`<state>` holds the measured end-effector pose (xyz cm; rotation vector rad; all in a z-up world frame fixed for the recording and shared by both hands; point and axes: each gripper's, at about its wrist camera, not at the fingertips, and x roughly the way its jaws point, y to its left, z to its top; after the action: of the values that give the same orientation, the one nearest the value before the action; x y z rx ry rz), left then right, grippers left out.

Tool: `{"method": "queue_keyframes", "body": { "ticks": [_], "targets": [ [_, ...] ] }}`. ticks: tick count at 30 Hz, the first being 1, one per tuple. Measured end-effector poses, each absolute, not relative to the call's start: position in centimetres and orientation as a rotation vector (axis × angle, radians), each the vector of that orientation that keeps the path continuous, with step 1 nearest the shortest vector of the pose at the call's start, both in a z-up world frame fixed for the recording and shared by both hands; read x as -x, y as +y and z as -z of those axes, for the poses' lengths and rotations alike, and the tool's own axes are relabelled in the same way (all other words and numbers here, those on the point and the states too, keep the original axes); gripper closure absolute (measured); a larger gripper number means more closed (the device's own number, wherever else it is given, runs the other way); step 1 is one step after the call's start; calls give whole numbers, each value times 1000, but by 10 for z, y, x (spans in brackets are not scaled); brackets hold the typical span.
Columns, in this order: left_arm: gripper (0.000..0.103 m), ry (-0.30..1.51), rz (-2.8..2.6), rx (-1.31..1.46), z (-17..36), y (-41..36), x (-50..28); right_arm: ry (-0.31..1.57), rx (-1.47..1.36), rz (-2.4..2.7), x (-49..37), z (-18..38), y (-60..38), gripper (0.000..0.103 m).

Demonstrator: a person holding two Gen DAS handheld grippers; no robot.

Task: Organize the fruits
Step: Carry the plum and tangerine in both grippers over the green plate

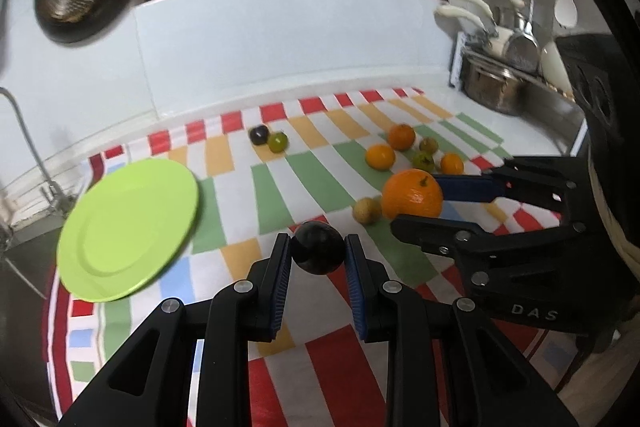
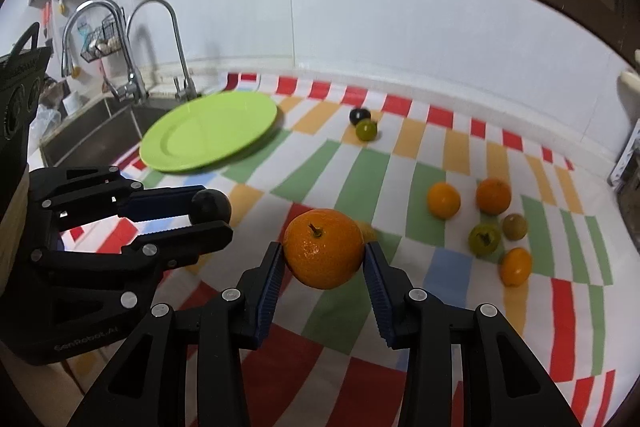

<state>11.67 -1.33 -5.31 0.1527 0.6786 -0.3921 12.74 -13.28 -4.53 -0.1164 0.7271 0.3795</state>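
Observation:
My left gripper (image 1: 318,253) is shut on a small black fruit (image 1: 318,247), lifted off the checked cloth (image 1: 280,195). Beside it on the right, my right gripper (image 2: 325,253) is shut on a large orange (image 2: 325,247) with a short stem, also held above the cloth. The same orange (image 1: 412,194) and right gripper (image 1: 416,201) show in the left wrist view; the black fruit (image 2: 211,205) and left gripper (image 2: 208,207) show in the right wrist view. A lime-green plate (image 1: 128,229) lies at the cloth's left end, bare. A pale yellowish fruit (image 1: 367,210) lies under the orange.
More oranges (image 2: 443,199) (image 2: 493,195) (image 2: 516,266), a green fruit (image 2: 484,239) and a brownish one (image 2: 515,226) lie loose at right. A dark fruit (image 2: 359,115) and green one (image 2: 366,129) sit far back. A sink (image 2: 100,131) with taps is left, a dish rack (image 1: 504,75) right.

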Motion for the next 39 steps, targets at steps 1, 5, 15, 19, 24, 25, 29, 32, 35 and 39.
{"method": "queue_keyframes", "body": {
  "ticks": [1,5,15,19,24,25,29,32,35,39],
  "targets": [
    [76,670,385,-150,51,-12,-115,718,112,-380,-125,43,-132,61],
    [76,642,341,-132,40,-6,-110,679,114,-377,-118,32,-129,61],
    [76,582,238,-122,16,13,-99,589,111,-390,-112,5,-115,61],
    [76,559,187,-125,6,26,-100,554,108,-400,-115,-6,-105,61],
    [76,540,142,-123,2,42,-102,531,102,-427,-124,-13,-92,61],
    [76,536,129,-122,0,46,-104,528,105,-431,-126,-14,-88,61],
    [76,526,89,-118,-4,57,-112,520,106,-460,-137,-17,-75,61],
    [76,522,63,-106,-6,66,-118,519,102,-480,-146,-18,-65,61],
    [76,514,40,-95,-8,78,-126,517,96,-499,-156,-20,-55,61],
    [76,511,10,-98,-8,91,-138,518,104,-525,-173,-23,-38,61]
  ]
}}
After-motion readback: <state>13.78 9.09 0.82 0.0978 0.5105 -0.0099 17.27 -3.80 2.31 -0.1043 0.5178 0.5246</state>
